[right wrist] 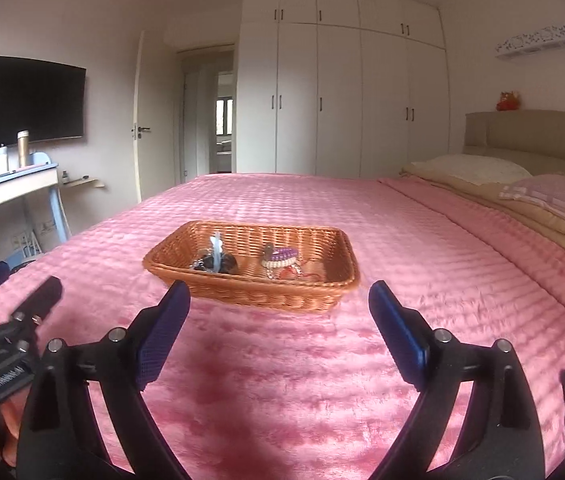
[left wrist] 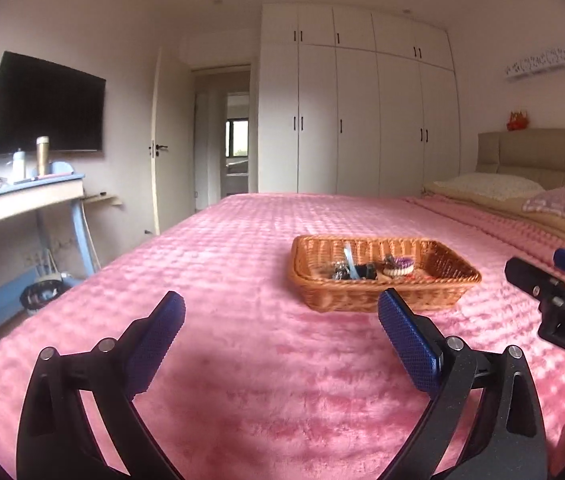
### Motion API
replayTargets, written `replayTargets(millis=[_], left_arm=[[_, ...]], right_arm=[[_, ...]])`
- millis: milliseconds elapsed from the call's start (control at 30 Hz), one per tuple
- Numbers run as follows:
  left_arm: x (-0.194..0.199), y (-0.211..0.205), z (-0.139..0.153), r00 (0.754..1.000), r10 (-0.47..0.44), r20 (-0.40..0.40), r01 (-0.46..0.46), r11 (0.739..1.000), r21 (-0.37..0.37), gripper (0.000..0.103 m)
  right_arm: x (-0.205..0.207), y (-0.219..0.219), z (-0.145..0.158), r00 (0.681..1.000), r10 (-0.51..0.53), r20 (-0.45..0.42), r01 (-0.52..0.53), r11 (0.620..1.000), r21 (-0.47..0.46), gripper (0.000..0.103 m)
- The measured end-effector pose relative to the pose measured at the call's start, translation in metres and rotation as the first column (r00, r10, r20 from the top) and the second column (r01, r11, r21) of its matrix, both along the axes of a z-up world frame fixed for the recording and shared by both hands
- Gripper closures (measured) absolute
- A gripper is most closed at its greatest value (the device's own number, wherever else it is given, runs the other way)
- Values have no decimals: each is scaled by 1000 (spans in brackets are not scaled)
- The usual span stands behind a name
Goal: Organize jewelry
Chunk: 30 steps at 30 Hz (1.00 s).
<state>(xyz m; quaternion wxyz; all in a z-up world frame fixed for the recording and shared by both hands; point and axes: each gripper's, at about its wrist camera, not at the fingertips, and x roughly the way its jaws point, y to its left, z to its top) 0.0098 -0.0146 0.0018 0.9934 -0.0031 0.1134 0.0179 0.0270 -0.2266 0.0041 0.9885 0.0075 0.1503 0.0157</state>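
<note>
Left wrist cam first: the left claw (left wrist: 280, 322) is hanging wide open with nothing in it, hovering over the pink bedspread (left wrist: 242, 380). The wicker basket (left wrist: 378, 294) is sitting on the bed just ahead of the claw and a bit off to its right, right past the tip of the right-side finger. Inside, the jewelry is lying in two little heaps: a dark clump (left wrist: 352, 271) with a pale blue strip sticking up out of it, and next to that, further right, a purple and cream bracelet pile (left wrist: 400, 266). The right claw (left wrist: 542, 280) is poking in at the far right edge, so I honestly can't tell how it's standing from here.

Right wrist cam: the right claw (right wrist: 280, 308) is also gaping wide and holding nothing, floating above the same bedspread. Here the basket (right wrist: 258, 290) is sitting straight ahead, slightly left of center between the fingers. The dark clump (right wrist: 218, 263) is lying in the left half and the bracelet pile (right wrist: 280, 260) in the middle, with some reddish bits in front of it. The left claw (right wrist: 18, 298) is peeking in at the left edge.
</note>
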Motion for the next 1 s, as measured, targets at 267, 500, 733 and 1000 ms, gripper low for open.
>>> replayTargets(millis=[267,500,733,1000], left_arm=[[-4,-7,-11,999,49,15,-49,999,24,9],[-8,-6,-16,995,93,29,-94,995,35,8],[-6,-15,-21,995,95,21,-96,992,79,8],[-11,-11,-19,994,100,42,-102,993,54,8]], right_arm=[[-8,-5,-9,1000,-13,20,13,999,29,16],[-23,0,-13,997,-26,71,26,1000,12,11],[-26,7,-19,997,-16,74,17,1000,-15,10],[-32,14,-18,996,-8,88,12,999,-44,8]])
